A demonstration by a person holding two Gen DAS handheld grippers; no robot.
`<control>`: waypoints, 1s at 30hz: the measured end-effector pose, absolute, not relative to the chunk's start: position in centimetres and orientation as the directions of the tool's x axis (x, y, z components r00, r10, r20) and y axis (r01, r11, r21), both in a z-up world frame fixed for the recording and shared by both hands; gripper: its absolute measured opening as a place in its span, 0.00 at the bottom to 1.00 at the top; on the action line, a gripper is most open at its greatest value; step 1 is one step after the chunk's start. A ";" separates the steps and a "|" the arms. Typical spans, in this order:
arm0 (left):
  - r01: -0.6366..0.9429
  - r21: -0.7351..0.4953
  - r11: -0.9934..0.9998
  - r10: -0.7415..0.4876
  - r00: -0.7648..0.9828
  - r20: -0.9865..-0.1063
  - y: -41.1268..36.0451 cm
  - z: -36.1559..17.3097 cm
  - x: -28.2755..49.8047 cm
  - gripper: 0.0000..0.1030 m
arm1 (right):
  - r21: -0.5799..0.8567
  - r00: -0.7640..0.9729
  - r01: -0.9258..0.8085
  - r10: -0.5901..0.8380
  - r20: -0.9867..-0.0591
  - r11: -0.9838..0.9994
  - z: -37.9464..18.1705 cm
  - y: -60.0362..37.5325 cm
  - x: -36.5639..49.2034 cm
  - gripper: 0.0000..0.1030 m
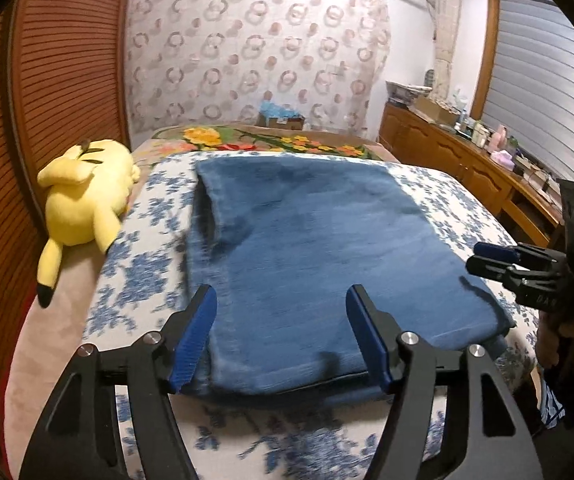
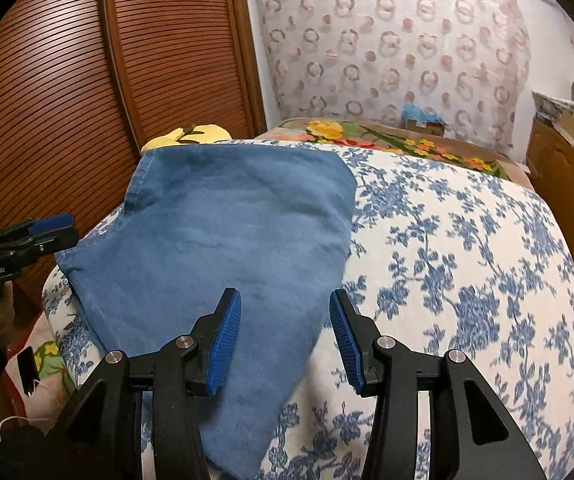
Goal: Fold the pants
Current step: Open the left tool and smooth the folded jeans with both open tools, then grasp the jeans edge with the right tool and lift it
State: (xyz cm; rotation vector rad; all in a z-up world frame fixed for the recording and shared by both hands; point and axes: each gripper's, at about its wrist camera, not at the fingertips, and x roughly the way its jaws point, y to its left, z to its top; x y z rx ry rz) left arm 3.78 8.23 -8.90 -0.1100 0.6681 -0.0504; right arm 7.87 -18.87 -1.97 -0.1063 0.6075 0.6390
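Pants [image 1: 311,248]: blue, folded to a thick pad, flat on the bed's blue-flowered cover [image 2: 467,264].
Left tongs [image 1: 283,336]: jaws apart, nothing between the pads; they hang over the near folded edge.
Right tongs [image 2: 285,336]: jaws partly apart, empty; the narrow near corner of the cloth shows in the gap below them, not pinched.
Cloth from the left tongs: it runs from 6 o'clock up to 12 o'clock, with the layered near hem just under the tips and the far edge toward the flowered blanket [image 1: 271,140].
Cloth from the right tongs: mostly at 11 to 12 o'clock, tapering to a point at 6 o'clock.
Risk, slipped layers: with neither pair gripping, the top layer may slide off the lower one, because the stacked hem at the near edge already looks uneven.
Risk, partial pinch: a grab at that hem may catch only one layer and so undo the fold.
Risk, collision: each pair shows at the other's side, at 3 o'clock and at 9 o'clock, so reaching inward together may knock them.
Bystander: yellow plush toy [image 1: 83,204] at 10 o'clock of the left tongs, clear of the cloth.
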 end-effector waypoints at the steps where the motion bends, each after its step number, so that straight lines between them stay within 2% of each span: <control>1: 0.023 -0.115 0.993 -0.090 0.782 -0.616 7.7 -8.9 4.0 0.66 | 0.095 0.636 -0.587 0.530 -0.561 0.804 -2.0 -19.0 7.7 0.47; 3: 0.038 -0.111 0.993 -0.099 0.779 -0.619 6.8 -8.9 4.2 0.66 | 0.104 0.633 -0.586 0.534 -0.561 0.804 -2.1 -19.4 7.4 0.52; 6: 0.063 -0.107 0.992 -0.117 0.771 -0.626 5.5 -9.0 4.7 0.66 | 0.107 0.630 -0.584 0.532 -0.565 0.805 -2.4 -19.7 7.1 0.54; 22: 0.127 -0.051 0.991 -0.127 0.708 -0.695 1.6 -11.7 5.8 0.66 | 0.144 0.605 -0.573 0.535 -0.589 0.807 -3.7 -19.5 7.3 0.56; 30: 0.133 -0.039 0.990 -0.122 0.705 -0.698 1.7 -12.4 5.8 0.67 | 0.160 0.576 -0.583 0.544 -0.610 0.797 -4.6 -18.8 7.8 0.57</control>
